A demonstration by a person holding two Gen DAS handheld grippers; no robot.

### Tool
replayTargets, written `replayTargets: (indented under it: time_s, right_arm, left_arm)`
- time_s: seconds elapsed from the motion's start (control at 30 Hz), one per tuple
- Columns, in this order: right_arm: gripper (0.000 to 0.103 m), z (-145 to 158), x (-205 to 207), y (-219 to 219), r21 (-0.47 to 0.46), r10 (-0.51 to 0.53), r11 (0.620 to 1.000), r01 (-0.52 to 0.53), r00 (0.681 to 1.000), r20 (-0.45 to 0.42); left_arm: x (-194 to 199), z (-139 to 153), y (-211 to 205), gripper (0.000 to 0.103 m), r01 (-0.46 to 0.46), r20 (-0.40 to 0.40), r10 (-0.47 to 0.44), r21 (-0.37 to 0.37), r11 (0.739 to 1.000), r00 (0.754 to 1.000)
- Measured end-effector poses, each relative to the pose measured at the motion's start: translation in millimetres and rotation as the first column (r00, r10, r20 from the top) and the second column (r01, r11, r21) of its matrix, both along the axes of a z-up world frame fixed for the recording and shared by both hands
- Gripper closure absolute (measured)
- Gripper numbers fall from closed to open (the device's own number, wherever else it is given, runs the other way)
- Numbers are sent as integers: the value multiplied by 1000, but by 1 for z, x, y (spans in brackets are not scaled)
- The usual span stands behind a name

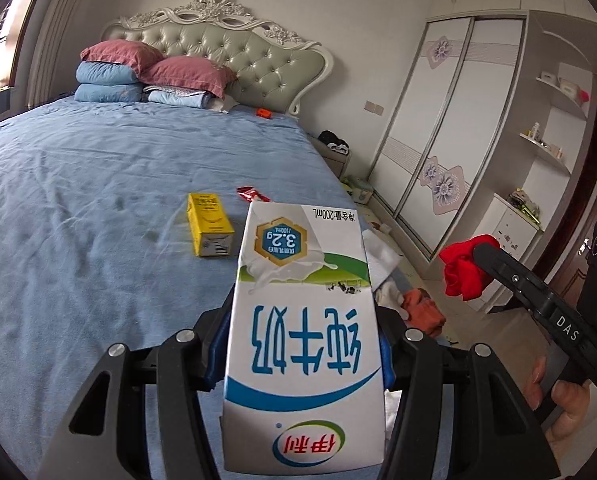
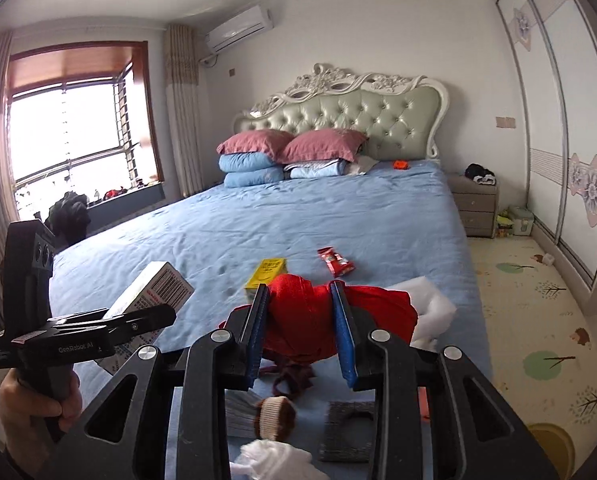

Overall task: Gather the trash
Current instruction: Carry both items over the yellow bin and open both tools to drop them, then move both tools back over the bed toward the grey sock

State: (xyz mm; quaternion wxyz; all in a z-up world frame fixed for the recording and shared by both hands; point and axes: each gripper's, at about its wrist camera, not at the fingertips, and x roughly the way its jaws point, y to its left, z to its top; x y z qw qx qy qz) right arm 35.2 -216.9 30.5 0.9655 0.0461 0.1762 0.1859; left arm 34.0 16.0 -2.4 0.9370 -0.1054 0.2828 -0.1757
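A white and blue milk carton (image 1: 302, 280) sits upside down between the pads of my left gripper (image 1: 302, 320), which is shut on it above the blue bed (image 1: 78, 200). The right wrist view shows that carton (image 2: 154, 292) and the left gripper (image 2: 150, 316) at the left. My right gripper (image 2: 300, 300) is shut on a bunched red cloth (image 2: 338, 320), seen from the left wrist as the red cloth (image 1: 464, 268) at the tip of the right gripper (image 1: 494, 260). A yellow box (image 1: 210, 224) (image 2: 267, 276) and a red wrapper (image 1: 252, 194) (image 2: 335, 262) lie on the sheet.
White foam-like wrapping (image 2: 434, 312) lies at the bed's right edge. A brown and cream sock (image 2: 274, 416), grey cloths (image 2: 346, 428) and a white cloth (image 2: 274, 460) lie near me. Pillows (image 2: 290, 148) are stacked by the headboard. A nightstand (image 2: 476, 208) and wardrobe (image 2: 558, 140) stand to the right.
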Motion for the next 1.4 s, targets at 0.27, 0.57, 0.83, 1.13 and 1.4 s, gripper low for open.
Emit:
replayTargets:
  time_s: [0.27, 0.57, 0.83, 1.13, 1.4]
  right_arm:
    - [72, -27, -40, -140, -15, -298, 955, 298, 953, -48]
    - [72, -107, -80, -264, -98, -554, 832, 545, 810, -194]
    - [72, -185, -72, -315, -152, -598, 792, 591, 701, -388]
    - [32, -195, -53, -326, -180, -600, 793, 582, 695, -397]
    - [12, -191, -75, -322, -198, -660, 748, 633, 680, -321]
  left_arm:
    - [17, -8, -166, 47, 302, -61, -305, -41, 952, 951]
    - [31, -73, -359, 47, 509, -264, -499, -34, 860, 825]
    - [58, -134, -460, 47, 567, -415, -506, 27, 824, 756]
    - [82, -155, -492, 27, 568, -467, -500, 5, 823, 729]
    - [81, -143, -478, 4, 528, -466, -463, 9, 849, 754]
